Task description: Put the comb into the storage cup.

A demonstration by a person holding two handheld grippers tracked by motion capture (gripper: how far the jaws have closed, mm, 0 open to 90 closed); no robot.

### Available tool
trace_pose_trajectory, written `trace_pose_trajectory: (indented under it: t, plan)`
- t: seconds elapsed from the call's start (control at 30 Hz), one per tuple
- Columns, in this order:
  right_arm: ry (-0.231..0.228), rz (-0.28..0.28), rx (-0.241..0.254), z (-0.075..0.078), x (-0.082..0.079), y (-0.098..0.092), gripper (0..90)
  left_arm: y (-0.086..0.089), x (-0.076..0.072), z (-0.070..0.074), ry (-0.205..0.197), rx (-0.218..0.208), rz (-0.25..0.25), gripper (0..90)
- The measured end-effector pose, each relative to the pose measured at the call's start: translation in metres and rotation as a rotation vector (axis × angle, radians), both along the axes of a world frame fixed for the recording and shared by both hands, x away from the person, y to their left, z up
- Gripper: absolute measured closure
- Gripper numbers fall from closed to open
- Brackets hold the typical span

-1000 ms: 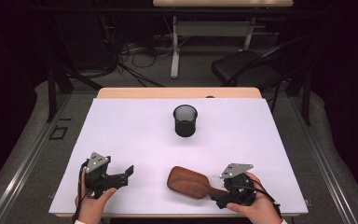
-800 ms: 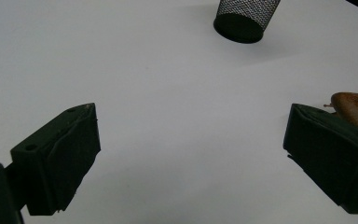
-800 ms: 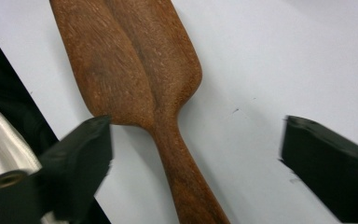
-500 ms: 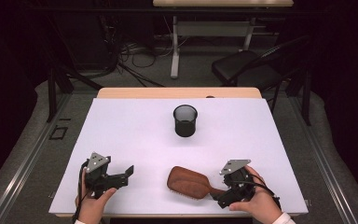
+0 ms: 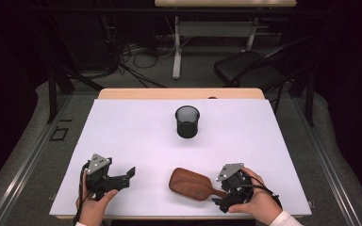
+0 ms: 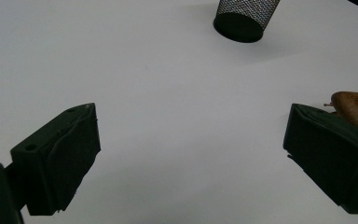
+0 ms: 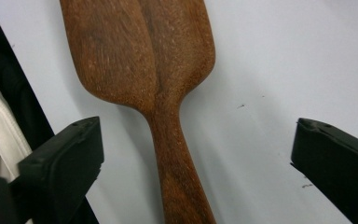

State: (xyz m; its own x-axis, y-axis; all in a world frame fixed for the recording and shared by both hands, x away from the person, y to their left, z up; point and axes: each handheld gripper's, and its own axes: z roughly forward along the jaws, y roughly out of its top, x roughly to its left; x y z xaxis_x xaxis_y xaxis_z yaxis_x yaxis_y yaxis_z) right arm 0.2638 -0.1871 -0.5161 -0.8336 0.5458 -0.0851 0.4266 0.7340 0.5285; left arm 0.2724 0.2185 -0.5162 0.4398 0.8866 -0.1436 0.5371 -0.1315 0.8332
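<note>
A brown wooden hairbrush lies back-up; the right gripper, jaws spread, has slid back along its handle; left gripper gapes.

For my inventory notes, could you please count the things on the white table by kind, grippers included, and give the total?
Wooden hairbrush: 1
Black mesh cup: 1
Handheld grippers: 2, left gripper and right gripper, both open
Total: 4
</note>
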Motion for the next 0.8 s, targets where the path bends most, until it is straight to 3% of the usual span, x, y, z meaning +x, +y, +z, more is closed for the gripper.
trace_pose_trajectory:
  t: [0.3, 0.63, 0.8]
  plan:
    - [-0.006, 0.06, -0.058, -0.003, 0.004, 0.004, 14.1, 0.0, 0.0, 0.0, 0.0, 0.0, -0.001, 3.7]
    - [0.028, 0.145, -0.126, -0.012, 0.007, 0.013, 25.1, 0.0, 0.0, 0.0, 0.003, 0.001, -0.004, 3.7]
    - [0.035, 0.154, -0.126, -0.014, 0.009, 0.017, 32.9, 0.0, 0.0, 0.0, 0.003, 0.001, -0.004, 3.7]
